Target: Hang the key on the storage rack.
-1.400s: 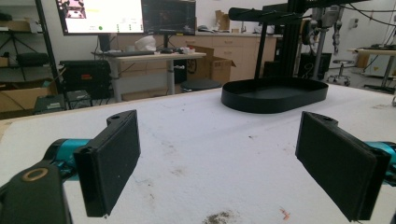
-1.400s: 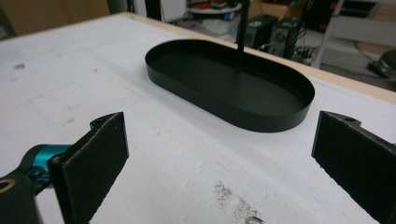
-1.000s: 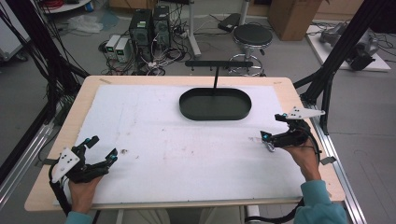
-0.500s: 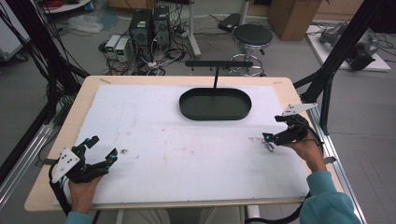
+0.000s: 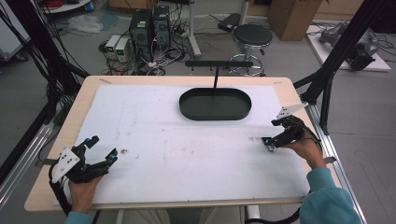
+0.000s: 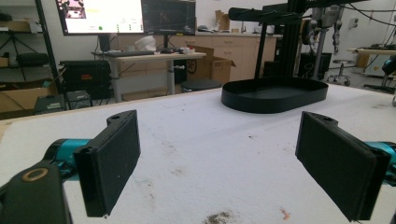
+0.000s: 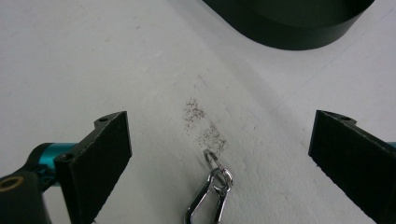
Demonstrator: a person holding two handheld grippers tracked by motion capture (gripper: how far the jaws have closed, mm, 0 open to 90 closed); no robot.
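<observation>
A silver carabiner clip (image 7: 208,193) lies flat on the white mat (image 5: 187,154), low between my right gripper's two jaws. My right gripper (image 7: 218,122) is open wide over it, and its pads (image 7: 99,163) are clear of the clip. In the high view my right gripper (image 5: 267,143) sits near the table's right edge, in front and to the right of the black oval tray (image 5: 215,116). My left gripper (image 5: 103,147) rests at the near left corner, open with nothing between its jaws. From the left gripper (image 6: 218,119) the tray (image 6: 275,100) shows far ahead to the right, nothing in it.
A black T-shaped stand (image 5: 215,65) rises behind the tray. Black frame posts (image 5: 327,91) flank the table's right side, cables and rails its left. A stool (image 5: 252,35) and computers (image 5: 149,23) stand on the floor beyond. Small dirt marks (image 5: 124,151) dot the mat.
My right gripper has edged slightly to the left and toward the near side. The left gripper has stayed put.
</observation>
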